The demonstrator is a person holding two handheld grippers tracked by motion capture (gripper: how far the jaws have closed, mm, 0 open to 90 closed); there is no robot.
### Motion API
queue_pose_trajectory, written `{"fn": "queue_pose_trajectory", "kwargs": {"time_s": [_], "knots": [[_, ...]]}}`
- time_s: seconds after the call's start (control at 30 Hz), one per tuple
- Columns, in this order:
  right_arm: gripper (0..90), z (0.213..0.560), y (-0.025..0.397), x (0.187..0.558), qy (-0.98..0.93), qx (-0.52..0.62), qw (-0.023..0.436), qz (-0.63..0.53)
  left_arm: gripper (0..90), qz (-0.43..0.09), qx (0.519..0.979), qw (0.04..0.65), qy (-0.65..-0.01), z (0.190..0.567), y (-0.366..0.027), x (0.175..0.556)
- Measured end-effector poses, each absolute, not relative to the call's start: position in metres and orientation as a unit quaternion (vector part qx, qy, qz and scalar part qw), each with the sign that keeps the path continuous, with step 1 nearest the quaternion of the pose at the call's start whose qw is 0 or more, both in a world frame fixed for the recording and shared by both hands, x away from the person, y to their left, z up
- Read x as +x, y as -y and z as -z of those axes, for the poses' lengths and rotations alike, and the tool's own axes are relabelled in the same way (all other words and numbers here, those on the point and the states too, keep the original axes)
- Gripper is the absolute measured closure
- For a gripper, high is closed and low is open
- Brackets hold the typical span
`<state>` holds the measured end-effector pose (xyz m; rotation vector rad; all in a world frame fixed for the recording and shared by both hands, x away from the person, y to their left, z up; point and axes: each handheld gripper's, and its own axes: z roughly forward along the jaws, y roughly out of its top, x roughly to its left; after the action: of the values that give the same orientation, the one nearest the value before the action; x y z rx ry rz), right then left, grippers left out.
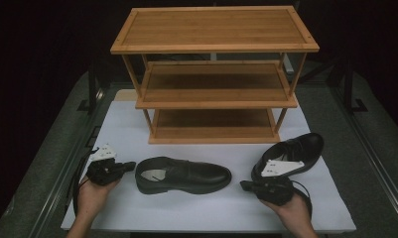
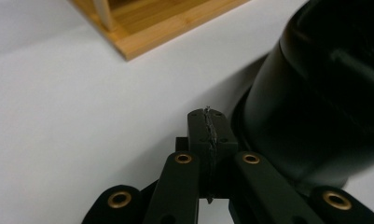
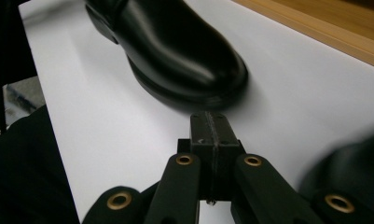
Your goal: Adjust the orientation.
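I hold my left hand-held gripper (image 1: 128, 165) clamped shut and empty, just beside the heel of a glossy black leather shoe (image 1: 182, 175). My right hand-held gripper (image 1: 247, 186), also shut and empty, partly hides the second shoe (image 1: 296, 148). Beyond stands a slatted bamboo rack (image 1: 214, 74) on the matte white table (image 1: 122, 134); the room is dark.

No readable text, label, brand or number appears on anything

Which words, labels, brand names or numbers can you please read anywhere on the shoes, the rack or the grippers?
No readable text anywhere.
Black leather shoe in the middle: pale insole bears no legible mark.
Second black leather shoe: no legible marking.
Three-tier bamboo shelf rack: plain wood.
Left gripper and right gripper: unmarked black fingers, brass rivets only.
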<state>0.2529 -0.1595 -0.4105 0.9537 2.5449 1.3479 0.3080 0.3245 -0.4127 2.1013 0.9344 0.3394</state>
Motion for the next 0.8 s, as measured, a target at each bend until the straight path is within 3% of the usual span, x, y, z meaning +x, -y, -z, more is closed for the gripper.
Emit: {"fn": "queue_pose_trajectory", "kwargs": {"time_s": [0.4,0.8], "knots": [[89.8,0.426,0.107,0.271,-0.859,0.284,0.037,-0.425,90.0,-0.109,0.841,0.399,-0.348,0.428,-0.314,0.319],[89.8,0.426,0.104,0.277,-0.856,0.295,0.046,-0.423,90.0,-0.093,0.845,0.403,-0.341,0.428,-0.315,0.311]]}}
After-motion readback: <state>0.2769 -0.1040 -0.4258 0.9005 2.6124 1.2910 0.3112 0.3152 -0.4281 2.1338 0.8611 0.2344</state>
